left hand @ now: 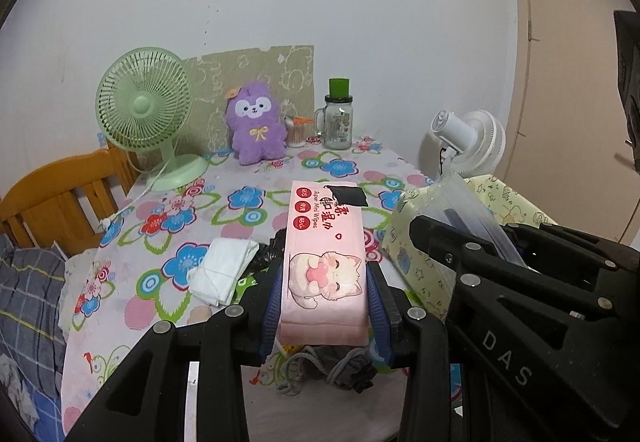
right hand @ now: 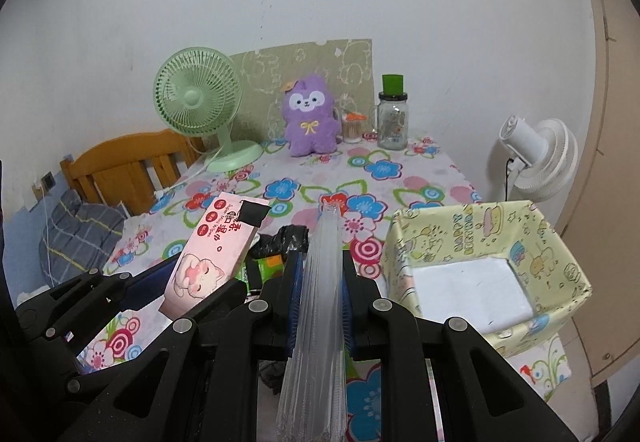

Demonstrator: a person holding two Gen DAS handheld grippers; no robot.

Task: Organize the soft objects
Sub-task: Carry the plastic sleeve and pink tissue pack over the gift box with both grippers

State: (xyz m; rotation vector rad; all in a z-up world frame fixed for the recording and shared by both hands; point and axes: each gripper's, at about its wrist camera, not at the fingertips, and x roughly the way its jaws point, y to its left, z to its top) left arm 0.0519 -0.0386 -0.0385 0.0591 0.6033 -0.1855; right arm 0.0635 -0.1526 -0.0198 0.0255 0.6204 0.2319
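A: Left gripper (left hand: 325, 306) clamped on long pink soft pack of wet wipes (left hand: 326, 242), held above flowered worktop (left hand: 248, 202). Right gripper (right hand: 320, 302) jaws shut on flat clear plastic packet (right hand: 322, 282).

B: Best carried level over pale yellow fabric bin (right hand: 560, 282), lowered before release; one at a time.

A: Bin's white floor, seemingly bare, seen only from right wrist. Folded white cloth (left hand: 224, 270) seen only from left.
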